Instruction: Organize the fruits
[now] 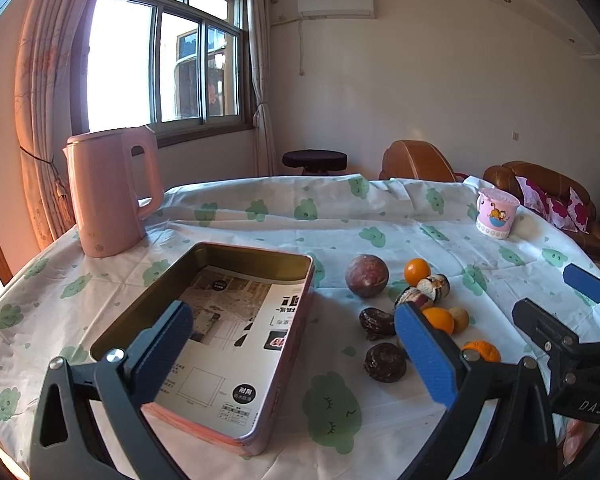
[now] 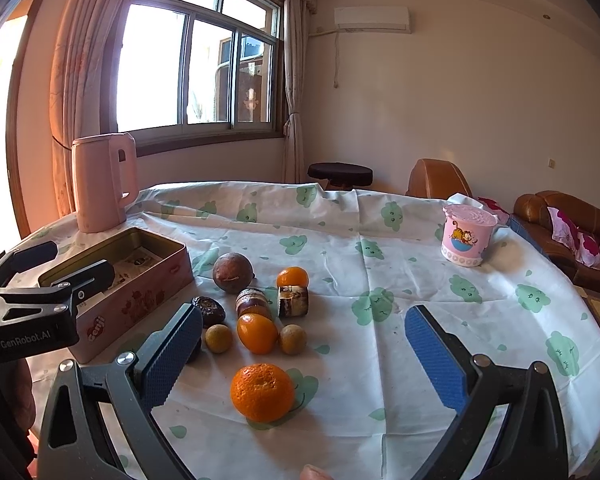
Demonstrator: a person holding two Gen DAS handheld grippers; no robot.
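The left gripper is held low and level over the near edge of the table, its blue pads spread wide with nothing between them; one finger hangs over the open pink tin and the other over the near side of the fruit cluster. The right gripper sits just beside it at much the same height, jaws equally wide and empty, pointing toward the table's far edge, with the large orange lying on the cloth between its fingers but untouched. The tin lies toward the table's left edge, holding only a printed paper sheet. The fruits sit loose in the middle of the table: a round brown-purple fruit, two small oranges, two tan longans and dark wrinkled pieces. A pink kettle stands at the far left edge and a cartoon cup near the far right edge.
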